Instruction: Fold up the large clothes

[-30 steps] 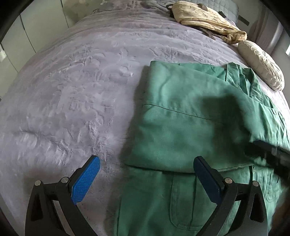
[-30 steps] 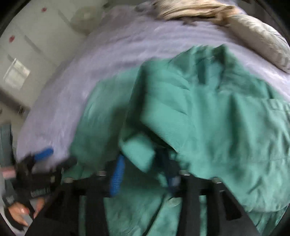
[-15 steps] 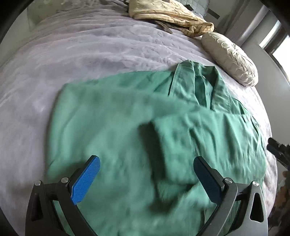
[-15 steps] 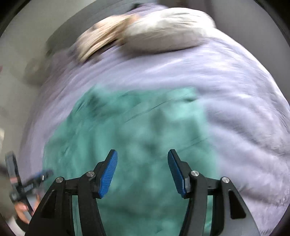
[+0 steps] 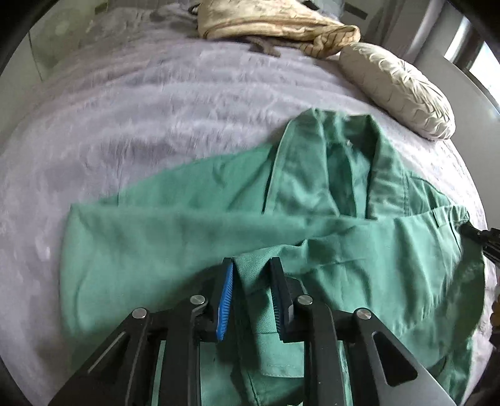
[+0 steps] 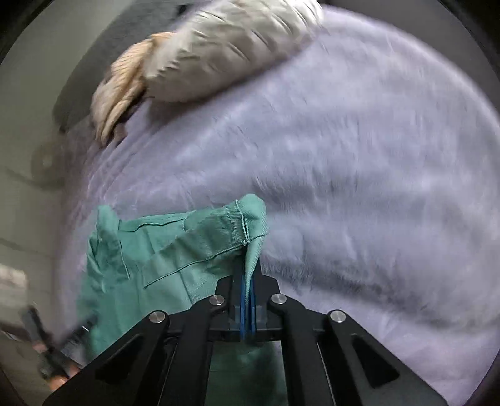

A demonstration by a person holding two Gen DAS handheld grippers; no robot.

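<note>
A green collared shirt (image 5: 187, 237) lies spread on the bed, its collar (image 5: 325, 150) toward the pillows and a sleeve folded across its front. My left gripper (image 5: 251, 265) is over the shirt's near middle; its jaws are closing, and a raised fold of the green cloth fills the narrow gap between the blue pads. In the right wrist view my right gripper (image 6: 249, 274) is shut on a stitched corner of the shirt (image 6: 175, 246), lifted off the cover at its right side. The right gripper's tip (image 5: 481, 240) also shows at the left view's right edge.
A lilac plush bedcover (image 5: 140, 125) lies under the shirt. At the head of the bed rest a cream ruched pillow (image 5: 397, 90) and a beige striped cloth (image 5: 275, 25). The bed's right edge runs near the shirt. A hand (image 6: 59, 378) shows blurred at lower left.
My left gripper travelled from the shirt's left edge to its middle and went from wide open to narrow around a fold. My right gripper swung to the shirt's right side and shut on a corner.
</note>
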